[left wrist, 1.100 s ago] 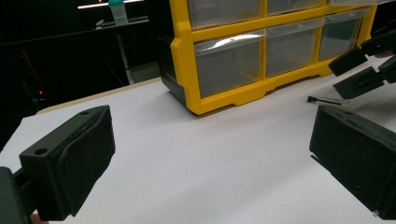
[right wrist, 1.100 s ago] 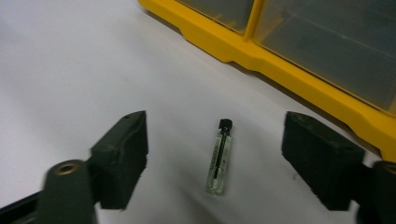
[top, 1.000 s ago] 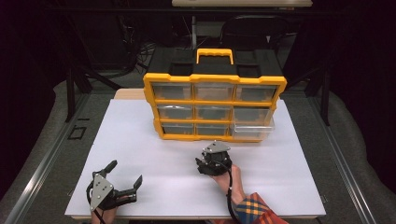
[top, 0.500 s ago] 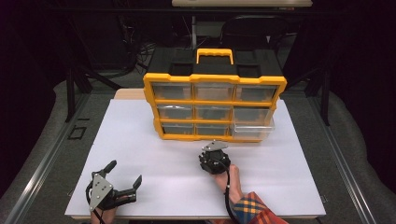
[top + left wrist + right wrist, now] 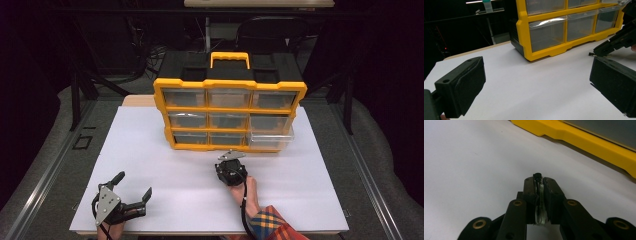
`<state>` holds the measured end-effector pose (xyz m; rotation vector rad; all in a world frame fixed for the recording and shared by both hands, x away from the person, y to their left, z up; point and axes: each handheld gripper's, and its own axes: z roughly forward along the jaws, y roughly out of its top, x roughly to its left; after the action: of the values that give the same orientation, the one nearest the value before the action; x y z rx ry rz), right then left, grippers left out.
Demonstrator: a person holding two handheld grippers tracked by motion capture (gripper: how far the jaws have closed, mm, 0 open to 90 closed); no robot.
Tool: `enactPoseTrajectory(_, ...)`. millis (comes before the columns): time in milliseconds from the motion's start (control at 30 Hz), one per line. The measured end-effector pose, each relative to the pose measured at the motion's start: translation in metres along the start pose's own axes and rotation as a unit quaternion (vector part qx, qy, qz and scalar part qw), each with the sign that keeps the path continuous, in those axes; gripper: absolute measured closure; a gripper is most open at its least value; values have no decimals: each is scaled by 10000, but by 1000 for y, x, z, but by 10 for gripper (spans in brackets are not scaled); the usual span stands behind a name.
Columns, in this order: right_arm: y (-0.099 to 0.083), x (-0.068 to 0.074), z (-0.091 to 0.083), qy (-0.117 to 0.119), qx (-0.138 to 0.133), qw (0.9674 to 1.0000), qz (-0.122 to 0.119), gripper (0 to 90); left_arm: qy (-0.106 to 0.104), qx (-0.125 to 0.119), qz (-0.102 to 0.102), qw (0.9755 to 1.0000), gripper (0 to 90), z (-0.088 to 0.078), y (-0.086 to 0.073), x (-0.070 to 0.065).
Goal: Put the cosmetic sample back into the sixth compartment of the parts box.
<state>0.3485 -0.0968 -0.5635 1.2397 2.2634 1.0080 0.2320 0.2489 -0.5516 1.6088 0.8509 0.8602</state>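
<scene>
My right gripper (image 5: 228, 161) rests low over the white table, just in front of the yellow organizer (image 5: 230, 87). In the right gripper view its jaws (image 5: 539, 181) are shut on a small thin clear piece with a black tip (image 5: 537, 175). The left gripper view shows the same gripper (image 5: 592, 53) at the far right, with that black tip at its end. My left gripper (image 5: 134, 184) sits open near the table's front left corner, nothing between its pads (image 5: 461, 83). The organizer's bottom right drawer (image 5: 270, 140) is pulled out a little.
The organizer has clear drawers in three rows and a yellow handle (image 5: 229, 59) on top. The white table sheet (image 5: 150, 150) spreads wide on both sides. A sleeve in plaid (image 5: 267, 225) comes in at the bottom edge. Dark stands and cables lie beyond the table.
</scene>
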Motion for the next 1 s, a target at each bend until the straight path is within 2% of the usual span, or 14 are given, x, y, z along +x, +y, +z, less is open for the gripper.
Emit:
enactPoseTrajectory(133,1,-1,-1,-20,67,10000,-37,807,-5,0,2,10000,2,0,0,0)
enactPoseTrajectory(167,2,-2,-2,53,59,9999,-91,808,-3,-2,7,10000,1,0,0,0)
enactPoseTrajectory(333,5,-2,-6,30,116,9997,-210,808,0,-5,2,10000,2,0,0,0)
enactPoseTrajectory(400,7,-3,-9,118,98,9995,-283,808,3,-7,-5,10000,2,-1,0,0)
enactPoseTrajectory(600,9,-6,-17,131,169,9987,-468,808,-5,-5,-8,10000,2,-1,0,0)
enactPoseTrajectory(1000,11,-10,-25,250,251,9971,-670,808,-7,-2,-21,10000,3,0,0,0)
